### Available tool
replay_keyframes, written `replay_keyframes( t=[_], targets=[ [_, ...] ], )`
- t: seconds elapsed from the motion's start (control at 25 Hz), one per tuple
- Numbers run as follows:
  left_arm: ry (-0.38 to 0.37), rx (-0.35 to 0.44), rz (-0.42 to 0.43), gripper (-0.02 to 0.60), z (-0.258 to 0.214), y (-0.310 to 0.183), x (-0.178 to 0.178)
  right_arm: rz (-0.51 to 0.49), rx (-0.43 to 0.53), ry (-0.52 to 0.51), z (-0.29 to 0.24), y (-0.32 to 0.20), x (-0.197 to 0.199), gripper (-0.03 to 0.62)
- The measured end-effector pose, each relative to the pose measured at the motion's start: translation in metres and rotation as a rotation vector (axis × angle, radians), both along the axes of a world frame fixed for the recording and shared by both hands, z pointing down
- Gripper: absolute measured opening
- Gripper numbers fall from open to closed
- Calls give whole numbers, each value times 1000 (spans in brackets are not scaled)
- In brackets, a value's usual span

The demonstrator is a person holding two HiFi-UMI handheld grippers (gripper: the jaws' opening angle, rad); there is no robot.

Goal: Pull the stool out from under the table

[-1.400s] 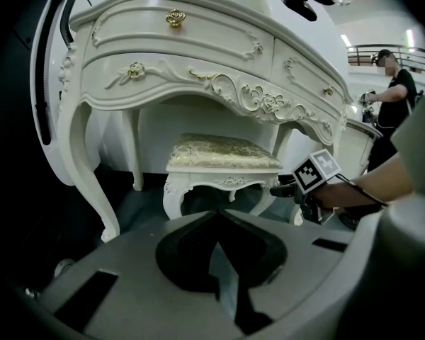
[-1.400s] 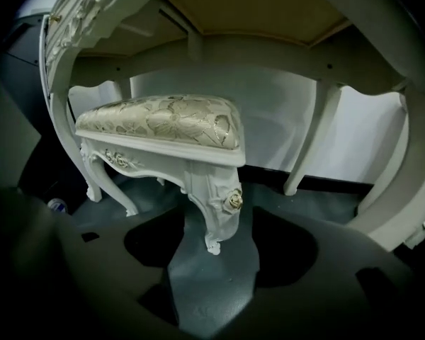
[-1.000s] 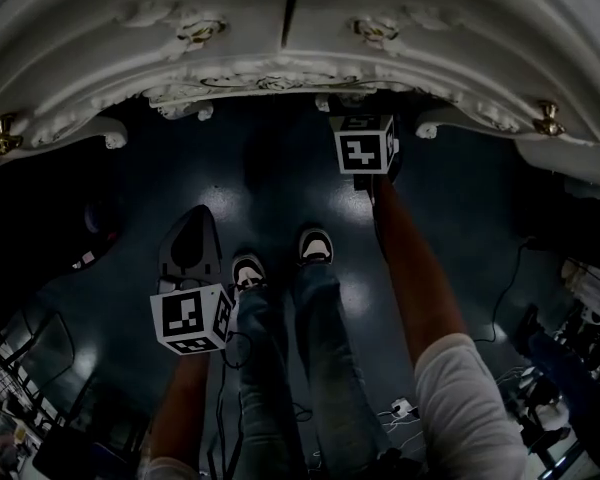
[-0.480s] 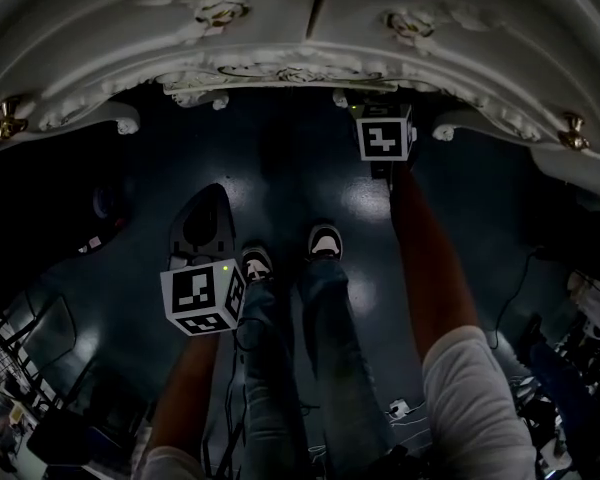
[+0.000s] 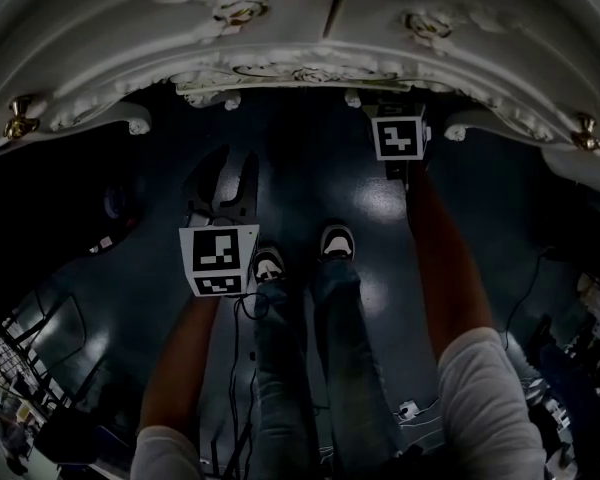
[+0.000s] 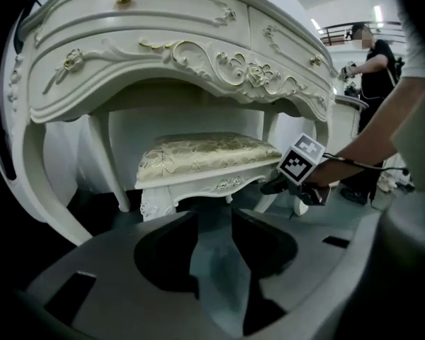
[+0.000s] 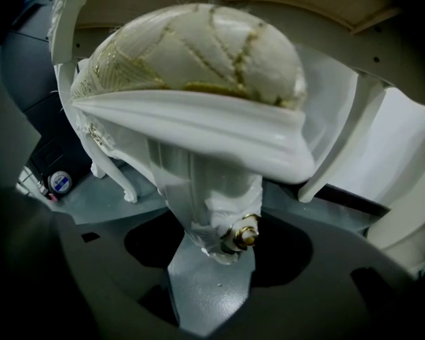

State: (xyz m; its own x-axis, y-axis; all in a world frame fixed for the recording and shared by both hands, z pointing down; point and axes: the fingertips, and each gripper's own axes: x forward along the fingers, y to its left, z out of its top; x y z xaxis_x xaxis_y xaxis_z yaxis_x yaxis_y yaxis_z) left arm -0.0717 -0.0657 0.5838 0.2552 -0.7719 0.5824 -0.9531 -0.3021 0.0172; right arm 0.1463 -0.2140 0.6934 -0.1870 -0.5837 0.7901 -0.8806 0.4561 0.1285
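Note:
The white stool [image 6: 202, 163] with a gold cushion stands under the ornate white table [image 6: 149, 55]. My right gripper [image 7: 216, 243] is shut on the stool's carved front corner [image 7: 212, 197], just above a small brass knob [image 7: 246, 236]. In the left gripper view the right gripper [image 6: 280, 185] sits at the stool's right front corner. From the head view only its marker cube [image 5: 398, 138] shows, its jaws hidden under the table rim [image 5: 280, 63]. My left gripper [image 5: 230, 173] hangs over the dark floor short of the stool. Its jaws have just been opening, with nothing between them.
The person's legs and shoes [image 5: 336, 240] stand between the two grippers. Curved table legs [image 6: 106, 158] flank the stool. Cables [image 5: 405, 408] lie on the floor at the lower right. Another person [image 6: 374, 69] stands far off to the right.
My left gripper has moved forward toward the table, rolled, and its jaws have parted. The right gripper stays at the stool.

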Motion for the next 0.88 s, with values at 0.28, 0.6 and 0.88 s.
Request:
replay_keyframes(
  t=[0.28, 0.6, 0.88],
  targets=[
    [-109, 4, 26, 260, 29, -39, -37, 4, 22, -29, 0, -2, -3, 278],
    [-191, -178, 6, 353, 83, -68, -105, 31, 54, -51, 0, -2, -3, 278],
    [-124, -276, 111, 356, 104, -81, -95, 41, 80, -67, 0, -3, -3, 278]
  ],
)
